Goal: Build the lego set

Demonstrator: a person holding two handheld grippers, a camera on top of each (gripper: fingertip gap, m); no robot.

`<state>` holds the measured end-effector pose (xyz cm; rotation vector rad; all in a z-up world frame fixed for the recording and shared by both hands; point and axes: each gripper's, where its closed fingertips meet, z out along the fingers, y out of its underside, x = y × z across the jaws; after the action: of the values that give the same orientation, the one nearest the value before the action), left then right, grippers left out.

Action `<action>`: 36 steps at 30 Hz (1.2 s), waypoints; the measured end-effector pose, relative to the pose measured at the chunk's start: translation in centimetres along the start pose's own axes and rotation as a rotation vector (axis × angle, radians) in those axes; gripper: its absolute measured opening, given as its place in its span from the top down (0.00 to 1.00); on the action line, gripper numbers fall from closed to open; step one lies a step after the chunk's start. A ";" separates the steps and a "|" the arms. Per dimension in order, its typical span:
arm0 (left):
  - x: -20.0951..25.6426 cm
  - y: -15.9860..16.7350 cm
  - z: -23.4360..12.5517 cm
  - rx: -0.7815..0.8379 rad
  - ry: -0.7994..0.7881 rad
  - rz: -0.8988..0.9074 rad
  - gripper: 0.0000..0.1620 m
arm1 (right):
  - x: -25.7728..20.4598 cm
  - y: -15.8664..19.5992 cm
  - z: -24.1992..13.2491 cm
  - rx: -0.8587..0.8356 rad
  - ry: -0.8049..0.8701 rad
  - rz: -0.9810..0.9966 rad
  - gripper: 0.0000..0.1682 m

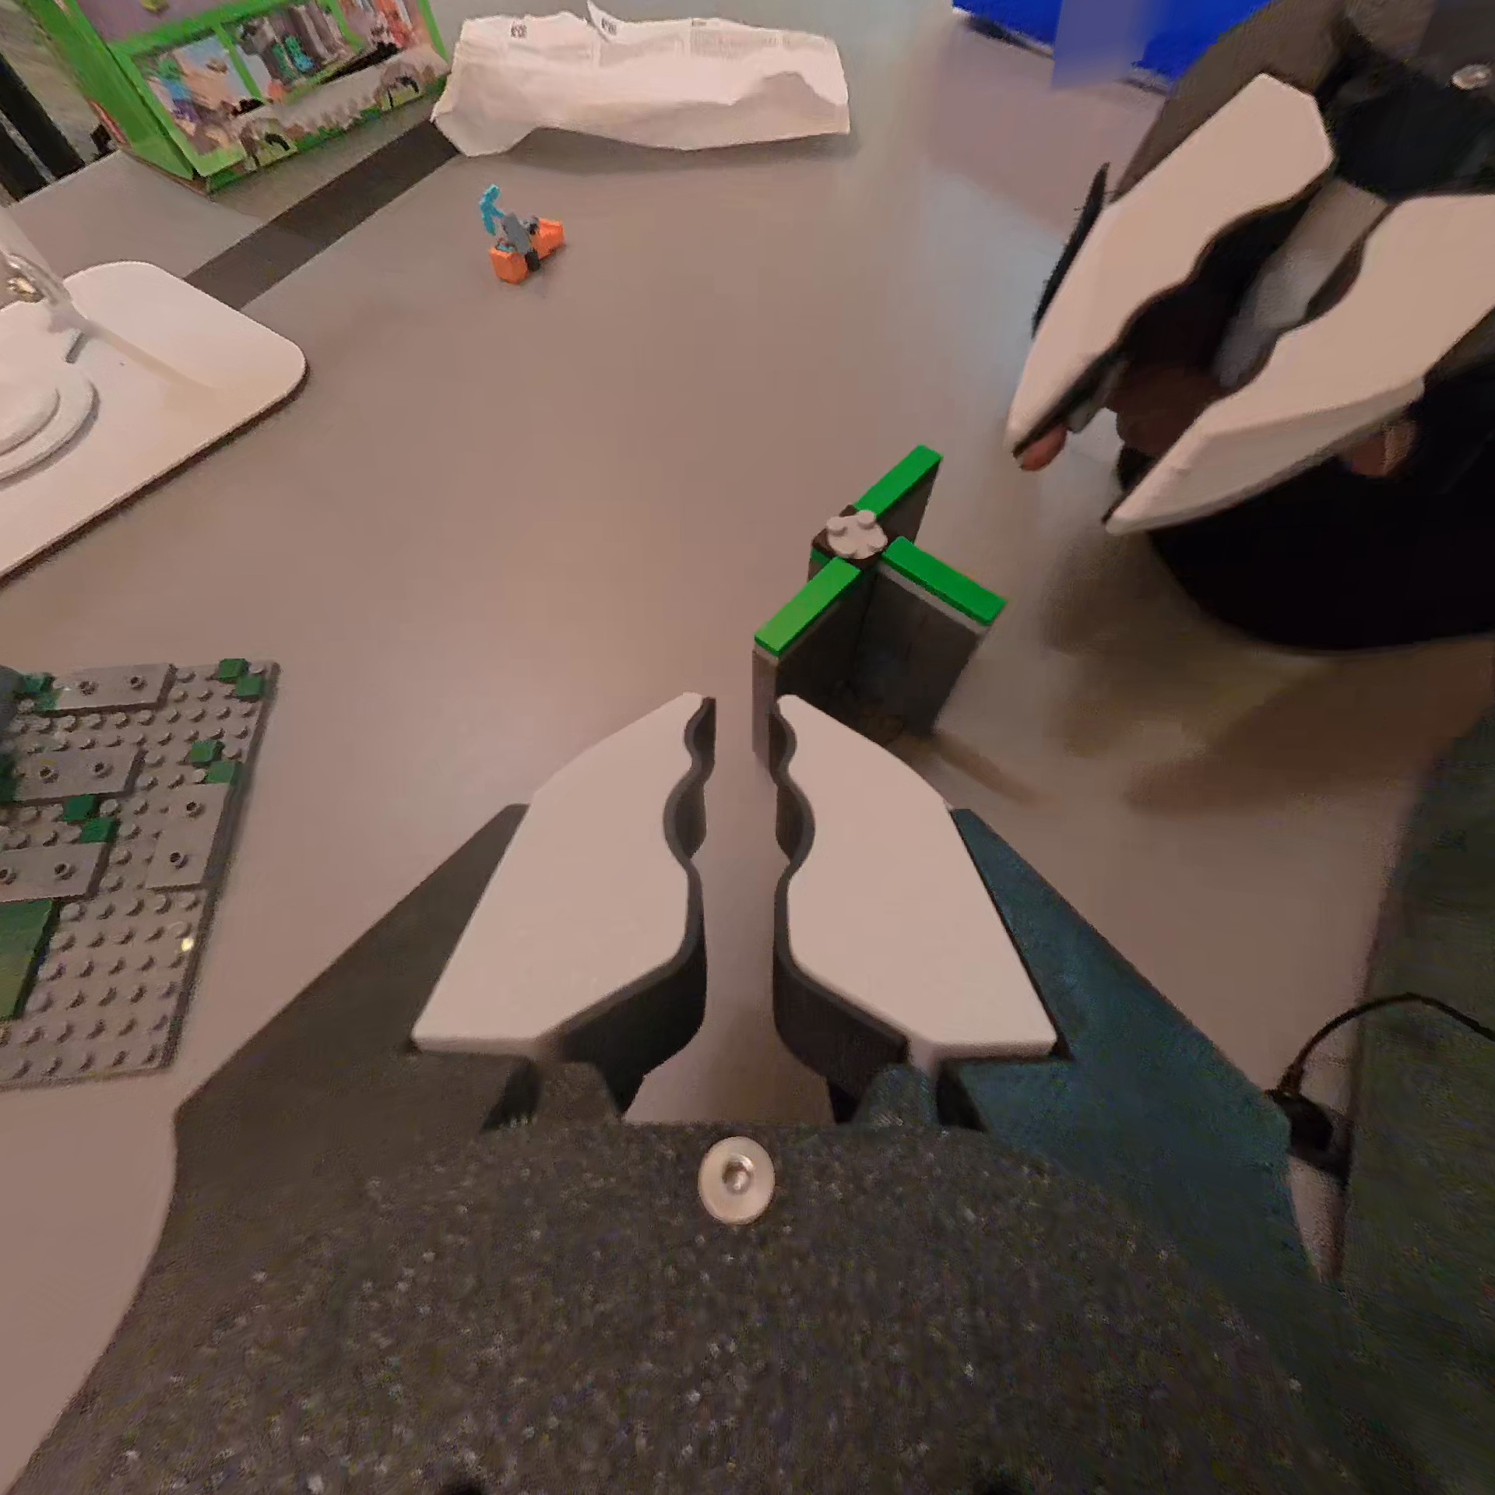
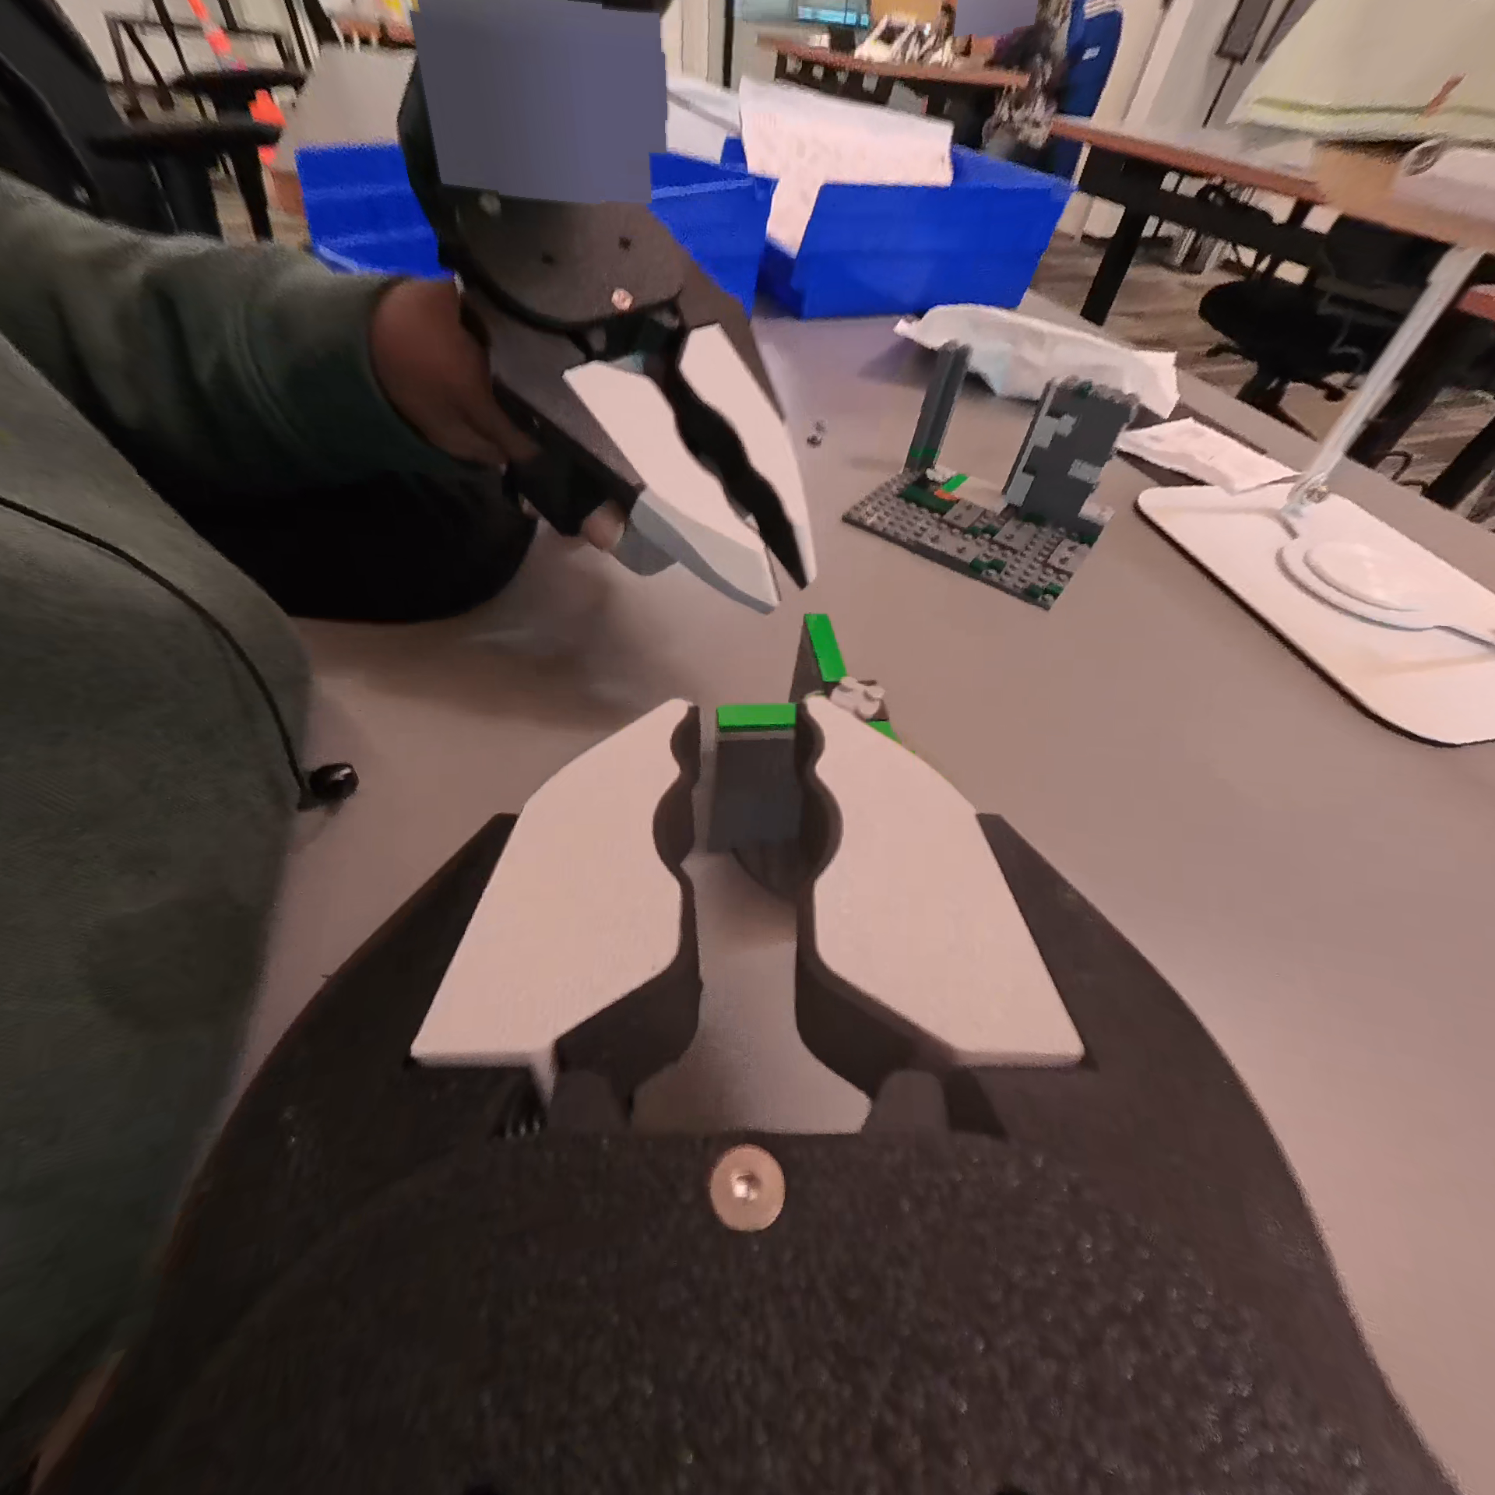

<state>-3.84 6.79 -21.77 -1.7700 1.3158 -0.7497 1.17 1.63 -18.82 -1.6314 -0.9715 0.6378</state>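
A cross-shaped dark grey wall piece [image 1: 878, 639] with green tiles on top and a small grey round stud piece at its centre stands upright on the table. My left gripper [image 1: 744, 716] sits just in front of it, jaws a narrow gap apart and empty; it also shows in the right wrist view [image 2: 785, 590]. My right gripper [image 2: 748, 712] is open, and one arm of the wall piece [image 2: 752, 777] shows through its gap. In the left wrist view the right gripper [image 1: 1068, 485] hovers above and to the right of the piece, not touching it.
A grey baseplate [image 1: 121, 930] with green bits lies at the left; it carries grey walls [image 2: 1060, 453]. A small orange and blue figure [image 1: 522, 239], a green box [image 1: 243, 81], a white paper bag [image 1: 647, 81], a white lamp base [image 2: 1335, 582] and blue bins [image 2: 890, 235] surround the work area. Tip to tip, the grippers are about 8 cm apart. The grey baseplate [image 1: 121, 930] is about 20 cm from my left fingertips and 25 cm from my right. The right camera catches it too, in the right wrist view [image 2: 912, 523].
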 end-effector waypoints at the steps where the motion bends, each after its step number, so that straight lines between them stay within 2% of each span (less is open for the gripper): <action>1: 0.4 0.0 -0.1 0.009 0.013 -0.007 0.93 | 0.2 -0.3 -0.3 0.022 0.000 0.011 0.85; 4: 2.2 -0.4 -0.1 0.041 0.082 -0.014 0.94 | 0.9 -0.8 -1.0 0.061 0.003 0.030 0.82; 8: 4.6 -0.9 0.3 0.067 0.149 -0.025 0.93 | 3.1 1.3 -0.8 -0.017 0.038 -0.007 0.76; 13: 6.0 -0.6 1.9 0.012 0.103 -0.027 0.82 | 3.9 4.6 1.2 -0.165 -0.045 -0.016 0.75; 14: 5.9 -0.4 2.2 -0.005 0.075 -0.023 0.81 | 3.8 4.8 1.6 -0.180 -0.055 -0.030 0.76; 16: 5.9 0.0 2.9 -0.036 0.035 -0.015 0.79 | 3.9 5.5 2.2 -0.232 -0.049 -0.065 0.87; 17: 5.7 0.2 3.1 -0.047 0.016 -0.019 0.80 | 4.0 5.7 2.4 -0.249 -0.034 -0.084 0.92; 19: 5.2 0.5 3.4 -0.065 -0.031 -0.011 0.82 | 4.0 5.6 2.6 -0.264 -0.009 -0.066 0.95; 26: 2.1 0.5 3.5 -0.086 -0.118 0.013 0.86 | 4.4 4.7 3.1 -0.292 0.185 0.084 0.96; 29: 0.7 0.3 3.7 -0.097 -0.132 0.048 0.92 | 4.3 4.5 3.7 -0.292 0.253 0.132 0.96; 31: 0.2 0.3 3.7 -0.099 -0.108 0.095 0.93 | 4.1 4.6 3.9 -0.292 0.264 0.158 0.96; 36: 0.2 0.7 3.6 -0.050 0.106 0.151 0.94 | 2.4 4.6 4.0 -0.274 0.211 0.181 0.91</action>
<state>-1.12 7.39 -24.19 -1.6667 1.5324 -0.7402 0.40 5.38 -24.13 -2.0020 -0.7878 0.4547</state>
